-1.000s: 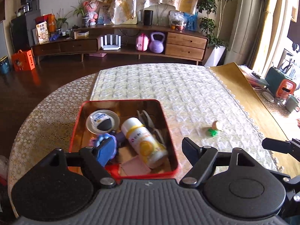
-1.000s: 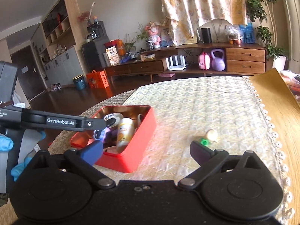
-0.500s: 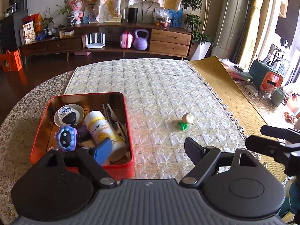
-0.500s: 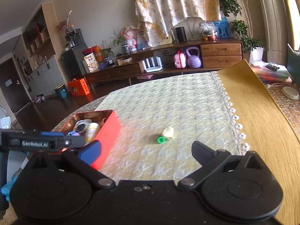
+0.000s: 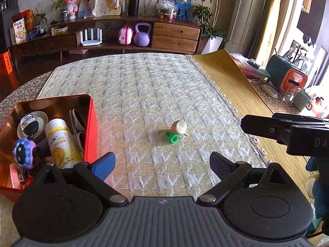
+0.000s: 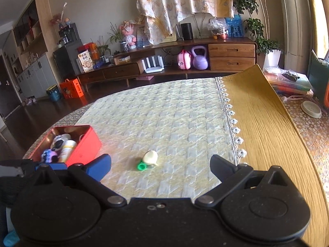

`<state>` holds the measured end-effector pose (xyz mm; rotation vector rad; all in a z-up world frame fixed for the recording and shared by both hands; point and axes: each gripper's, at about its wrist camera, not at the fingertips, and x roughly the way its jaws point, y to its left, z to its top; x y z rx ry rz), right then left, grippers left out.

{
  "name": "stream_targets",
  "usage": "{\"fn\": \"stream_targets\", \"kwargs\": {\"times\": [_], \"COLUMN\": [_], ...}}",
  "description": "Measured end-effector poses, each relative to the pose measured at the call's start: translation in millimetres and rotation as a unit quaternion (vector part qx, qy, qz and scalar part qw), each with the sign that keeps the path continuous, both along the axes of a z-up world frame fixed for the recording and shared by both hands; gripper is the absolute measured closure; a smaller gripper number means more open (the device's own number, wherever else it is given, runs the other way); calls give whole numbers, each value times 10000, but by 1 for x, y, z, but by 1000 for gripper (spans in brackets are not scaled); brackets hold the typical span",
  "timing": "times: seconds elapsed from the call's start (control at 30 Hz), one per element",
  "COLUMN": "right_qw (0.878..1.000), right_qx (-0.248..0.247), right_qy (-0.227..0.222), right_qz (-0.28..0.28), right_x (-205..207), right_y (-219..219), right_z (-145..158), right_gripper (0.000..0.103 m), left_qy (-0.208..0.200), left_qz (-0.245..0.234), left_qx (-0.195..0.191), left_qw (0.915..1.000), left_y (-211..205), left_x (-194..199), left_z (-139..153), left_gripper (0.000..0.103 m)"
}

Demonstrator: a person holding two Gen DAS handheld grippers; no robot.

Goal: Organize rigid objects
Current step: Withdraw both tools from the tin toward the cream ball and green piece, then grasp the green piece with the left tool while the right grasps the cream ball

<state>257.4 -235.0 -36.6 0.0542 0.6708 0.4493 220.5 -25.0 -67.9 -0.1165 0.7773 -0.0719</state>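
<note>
- Sitting left on the desk [image 5: 164, 86], the red tin [image 5: 90, 127] already holds a bottle [image 5: 59, 140] and toy [image 5: 23, 153].
- Left gripper [image 5: 162, 164] has swung off the tin, fingers opening, nothing between (likely just released).
- Green-and-cream toy [image 5: 177, 130] lies loose mid-desk, next up.
- Right gripper [image 6: 160, 167] hovers wide, empty.

Round table [image 5: 18, 94] with lace-pattern cover, quilted pale cloth [image 5: 144, 94] over the middle, yellow wood-grain mat [image 5: 242, 94] along its right edge, far corner curled up. On the cloth: red tin box [image 5: 93, 127] at left, small cream toy with green ring [image 5: 177, 130] near centre, well apart from the box.
</note>
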Motion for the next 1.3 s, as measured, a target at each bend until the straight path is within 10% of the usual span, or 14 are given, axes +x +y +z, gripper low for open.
{"fn": "stream_targets", "kwargs": {"times": [0.6,0.87,1.3], "right_qw": [9873,9819,9826], "right_qx": [-285,-372,-269], "right_qy": [1444,1710,1730], "right_qz": [604,720,627], "right_x": [95,106,117], "right_y": [47,68,63], "right_z": [-44,-63,-70], "right_gripper": [6,25,61], "left_qy": [78,7,-185], "left_qz": [533,395,59], "left_qx": [394,612,822], "left_qw": [9978,9973,9964], "left_y": [-17,-27,-48], "left_x": [53,64,72], "left_z": [-57,-68,-75], "left_gripper": [4,5,58]}}
